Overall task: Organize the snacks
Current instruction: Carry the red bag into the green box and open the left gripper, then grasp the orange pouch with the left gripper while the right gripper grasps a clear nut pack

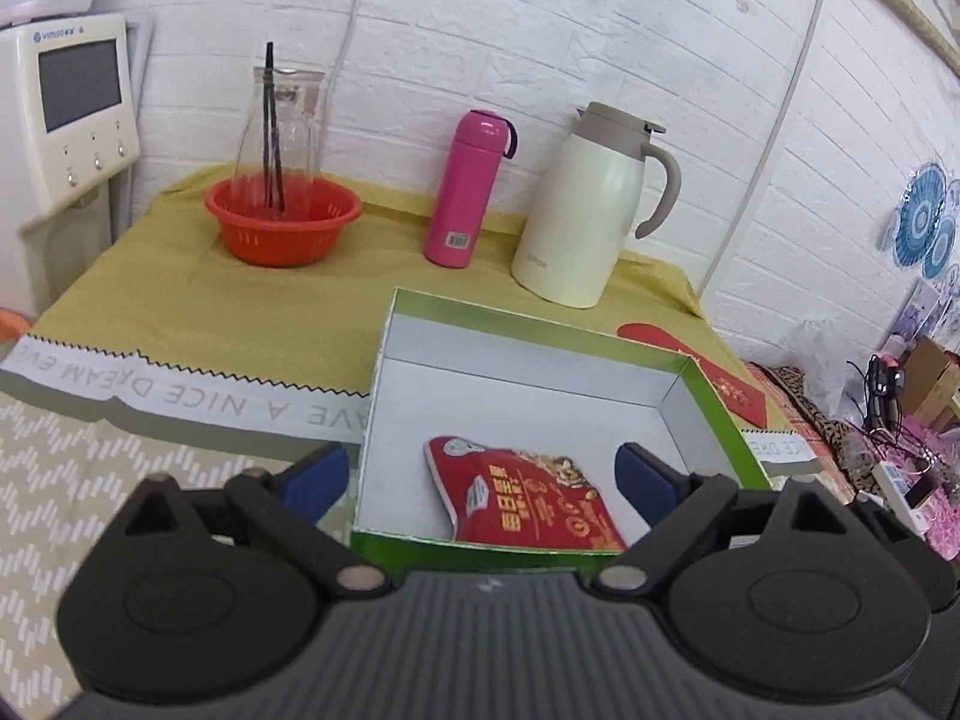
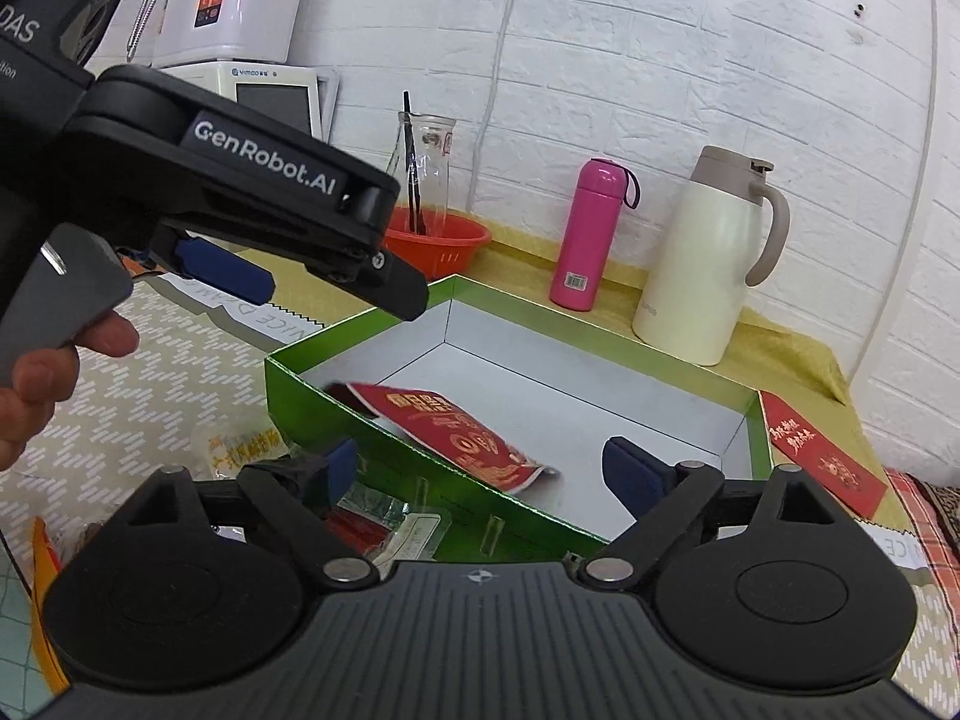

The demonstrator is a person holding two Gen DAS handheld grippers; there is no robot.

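Note:
A green box with a white inside stands on the yellow cloth. A red snack packet lies loose in it, leaning on the near wall. My left gripper is open just above that wall, its blue pads wide apart and touching nothing. In the right wrist view the same packet rests in the box. My right gripper is open and empty over the box's near corner. The left gripper hangs open at the upper left, held by a hand.
Several more snack packets lie in front of the box, one of them clear. Behind stand an orange basket with a glass carafe, a pink flask and a cream jug. A red envelope lies right of the box.

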